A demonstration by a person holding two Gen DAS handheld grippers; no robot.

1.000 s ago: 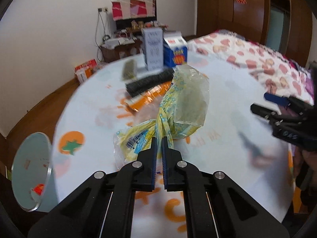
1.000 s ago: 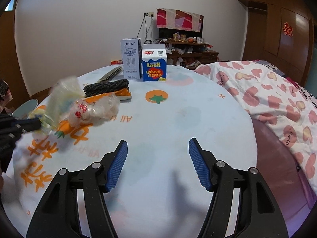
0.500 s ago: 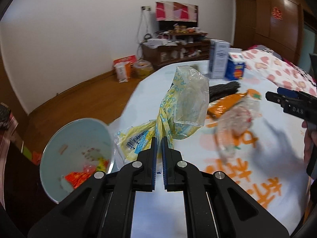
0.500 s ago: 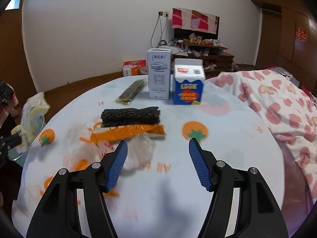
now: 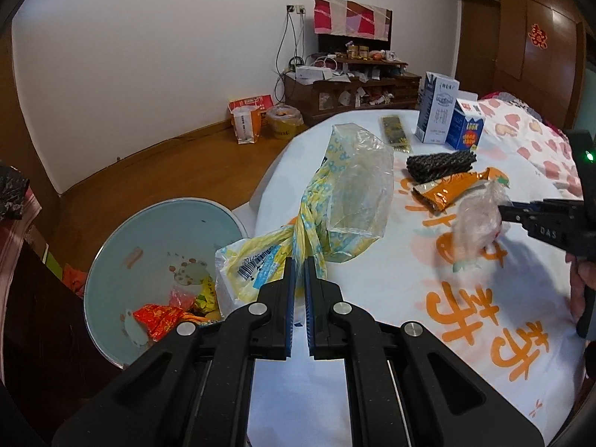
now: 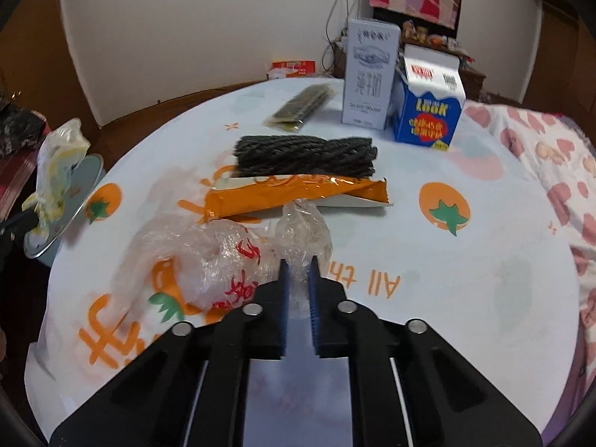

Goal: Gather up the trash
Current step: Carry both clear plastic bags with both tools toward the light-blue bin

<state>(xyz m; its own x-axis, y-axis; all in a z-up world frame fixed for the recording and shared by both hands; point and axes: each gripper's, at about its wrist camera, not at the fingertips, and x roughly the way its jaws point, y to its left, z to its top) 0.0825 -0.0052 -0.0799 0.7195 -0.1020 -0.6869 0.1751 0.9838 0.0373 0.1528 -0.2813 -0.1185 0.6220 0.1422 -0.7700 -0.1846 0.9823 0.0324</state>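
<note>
At the far left, the pale blue bin (image 5: pixel 156 246) stands on the floor beside the bench (image 5: pixel 372 391); its near rim is cut off behind the left claw (image 5: pixel 299 264), and inside lie a red wrapper (image 5: pixel 158 316) and some yellow scraps, partly hidden. The left claw is pressed together on the twisted neck of a yellow-printed plastic bag (image 5: pixel 350 193), which hangs over the bench edge just beside the bin's rim. In the right wrist view this bag (image 6: pixel 56 171) shows only as a blurred shape at the left border.

Toward the middle, the right claw (image 6: pixel 298 264) pinches a crumpled clear wrapper (image 6: pixel 223 257) with red print; whether the wrapper touches the cloth cannot be told. Beyond it lie an orange foil packet (image 6: pixel 298 195) and, touching its far side, a dark coiled rope bundle (image 6: pixel 305 154). Farther back are a flat seaweed pack (image 6: pixel 303 106), a tall white carton (image 6: pixel 370 74) and a blue milk carton (image 6: pixel 428 108), the two cartons side by side.

To the right the tablecloth is bare up to the bench edge, with a heart-patterned bedspread (image 6: pixel 551 156) just beyond.
</note>
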